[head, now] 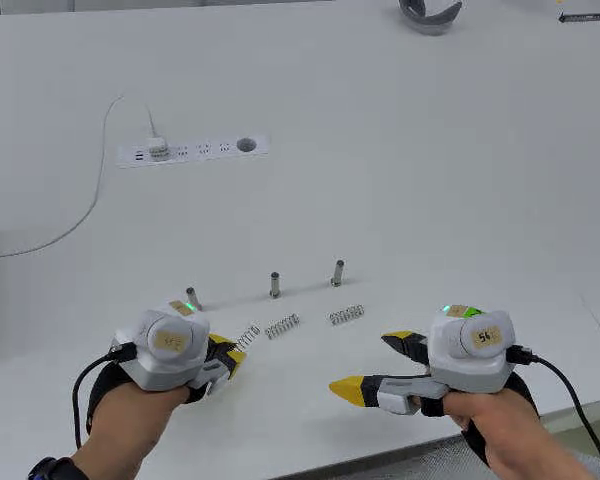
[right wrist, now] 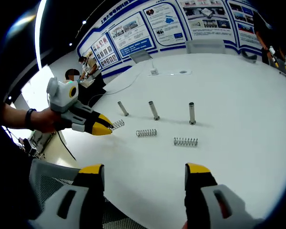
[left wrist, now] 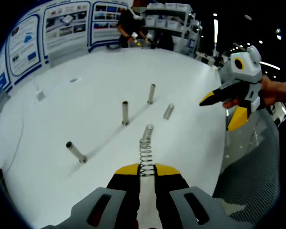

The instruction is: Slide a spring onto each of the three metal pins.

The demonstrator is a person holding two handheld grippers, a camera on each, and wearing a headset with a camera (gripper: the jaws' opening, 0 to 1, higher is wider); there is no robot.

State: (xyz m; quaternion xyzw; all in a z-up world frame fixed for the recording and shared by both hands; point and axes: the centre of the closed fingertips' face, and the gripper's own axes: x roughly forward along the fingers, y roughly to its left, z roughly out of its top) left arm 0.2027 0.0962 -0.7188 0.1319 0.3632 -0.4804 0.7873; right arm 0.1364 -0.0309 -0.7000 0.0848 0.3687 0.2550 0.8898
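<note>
- Currently, left tongs (left wrist: 140, 171): you are pinching these nearly closed on one end of a spring, down at the near left of the desk (head: 400, 180).
- Held spring (left wrist: 145, 149): it is sticking out straight ahead from between the yellow tips, pointing toward the row of pins. Whether its free end is touching the desk cannot be told.
- Right tongs (right wrist: 143, 169): you are holding these wide open, with nothing between the yellow tips. They are hovering at the near right, well apart from the springs and pins and pointing left toward the other tongs.
- Left pin (head: 192, 298): it is standing upright and bare, just beyond your left tongs.
- Middle pin (head: 275, 285): it is standing upright and bare, between the other two.
- Right pin (head: 337, 272): it is standing upright and bare, at the end of the row farthest from your left tongs.
- Middle spring (head: 282, 326): it is lying on its side on the desk, just in front of the middle pin and close beside the free end of the held spring.
- Right-hand spring (head: 346, 315): it is lying on its side, just in front of the right pin, apart from both tongs.
- Power strip (head: 192, 151): it is lying flat, well behind the pins, with a white plug seated at its left end.
- Cable (head: 70, 230): it is trailing in a curve from that plug toward the left edge of the desk.
- Grey curved object (head: 430, 14): it is sitting at the far edge; what it is cannot be told.
</note>
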